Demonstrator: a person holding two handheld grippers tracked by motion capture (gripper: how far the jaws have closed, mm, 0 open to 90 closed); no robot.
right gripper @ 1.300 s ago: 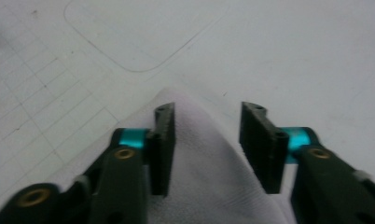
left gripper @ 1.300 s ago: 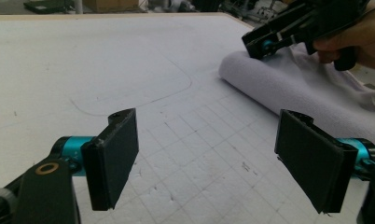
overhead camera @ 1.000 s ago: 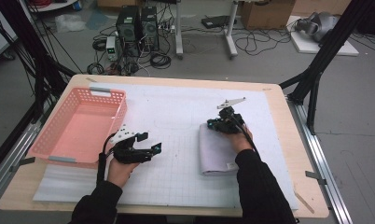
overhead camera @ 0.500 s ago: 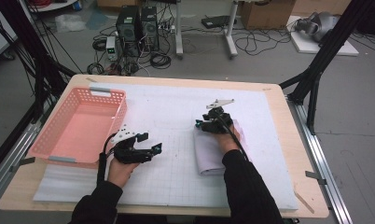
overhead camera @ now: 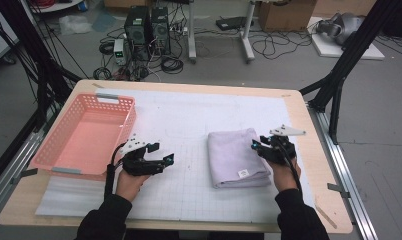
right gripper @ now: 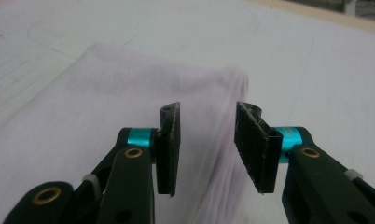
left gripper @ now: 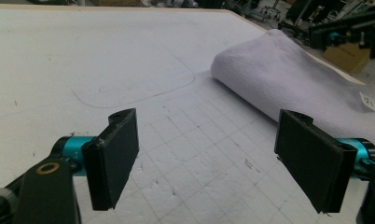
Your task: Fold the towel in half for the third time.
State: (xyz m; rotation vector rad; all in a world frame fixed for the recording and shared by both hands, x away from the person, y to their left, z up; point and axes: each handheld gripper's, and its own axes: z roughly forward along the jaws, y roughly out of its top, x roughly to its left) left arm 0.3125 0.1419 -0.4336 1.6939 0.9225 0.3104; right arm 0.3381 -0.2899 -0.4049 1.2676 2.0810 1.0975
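Folded lilac towel (overhead camera: 237, 157) lay right of centre, long axis near-to-far. Right gripper (overhead camera: 259, 147) at its right edge, jaws just closing, part-spread, nothing pinched (nearer hand). Left gripper (overhead camera: 165, 161) spread wide, well left

No legible text, towel (overhead camera: 236, 156) label unreadable

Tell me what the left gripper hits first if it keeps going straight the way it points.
Probably the folded towel: the left gripper stands open over bare mat, pointing toward the towel's near edge, though its line may pass just beside that edge.
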